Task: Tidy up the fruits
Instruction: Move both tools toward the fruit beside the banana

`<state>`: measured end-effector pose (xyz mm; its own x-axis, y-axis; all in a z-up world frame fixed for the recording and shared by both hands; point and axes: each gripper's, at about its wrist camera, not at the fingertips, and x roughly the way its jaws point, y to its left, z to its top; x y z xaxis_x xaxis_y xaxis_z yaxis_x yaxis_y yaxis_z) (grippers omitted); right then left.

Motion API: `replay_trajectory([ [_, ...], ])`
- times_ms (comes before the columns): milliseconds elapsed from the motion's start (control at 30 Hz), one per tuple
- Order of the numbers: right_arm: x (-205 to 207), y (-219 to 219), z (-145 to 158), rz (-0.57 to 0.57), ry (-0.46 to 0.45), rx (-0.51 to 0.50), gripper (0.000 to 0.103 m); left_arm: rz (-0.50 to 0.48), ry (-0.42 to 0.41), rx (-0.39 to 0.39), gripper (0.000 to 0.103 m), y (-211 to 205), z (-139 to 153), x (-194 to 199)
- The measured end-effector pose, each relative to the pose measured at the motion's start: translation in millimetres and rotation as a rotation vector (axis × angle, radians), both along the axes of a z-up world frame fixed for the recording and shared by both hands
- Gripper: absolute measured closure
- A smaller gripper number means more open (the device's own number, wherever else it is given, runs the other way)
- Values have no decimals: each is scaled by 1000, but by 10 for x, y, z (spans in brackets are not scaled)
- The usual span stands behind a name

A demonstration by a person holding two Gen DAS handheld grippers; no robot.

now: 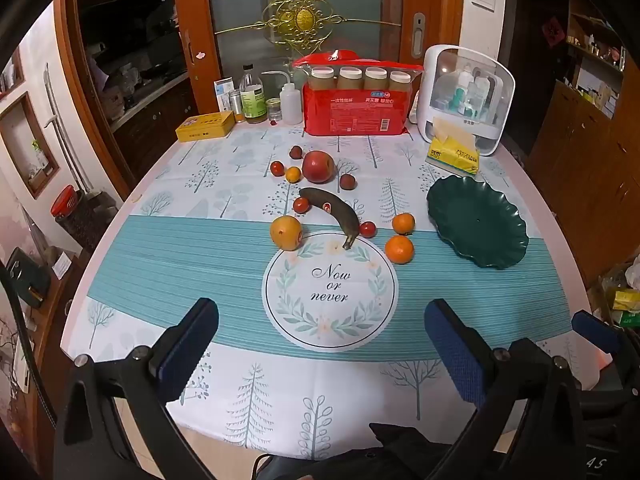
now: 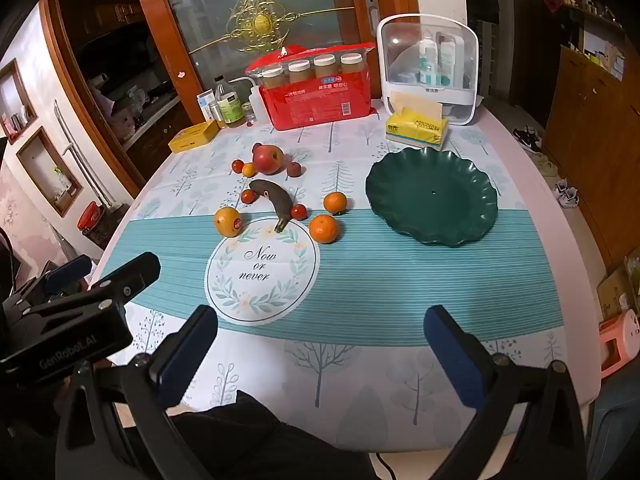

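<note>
**Both tongs wide open, fruit all loose on the cloth**

So the left gripper and right gripper both hang over the near edge of the table, jaws spread wide with nothing between them, tilted down at the tablecloth. Just ahead of the left one sits the round "Now or never" print.

Past that print the fruit starts: a big orange up-left, two tangerines up-right, and a very dark banana with its stem touching the circle's far rim. Little red tomatoes sit on either side of the banana. Further out there's a red apple with more small round fruit around it.

The green scalloped plate sits ahead of the right gripper, well apart from the fruit, with none in it.

Way at the back: yellow tissue pack, red package, white storage box.
</note>
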<state>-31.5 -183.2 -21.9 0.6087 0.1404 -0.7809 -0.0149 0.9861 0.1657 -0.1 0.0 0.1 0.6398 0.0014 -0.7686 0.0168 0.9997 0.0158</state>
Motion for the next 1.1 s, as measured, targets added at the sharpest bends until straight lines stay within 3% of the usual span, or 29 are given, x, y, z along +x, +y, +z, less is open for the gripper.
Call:
replay_trajectory([
  [733, 87, 77, -31, 2, 7, 0, 0, 8, 10, -7, 1, 138, -37, 19],
  [1100, 369, 197, -103, 5, 37, 22, 0, 6, 31, -18, 1, 308, -57, 350],
])
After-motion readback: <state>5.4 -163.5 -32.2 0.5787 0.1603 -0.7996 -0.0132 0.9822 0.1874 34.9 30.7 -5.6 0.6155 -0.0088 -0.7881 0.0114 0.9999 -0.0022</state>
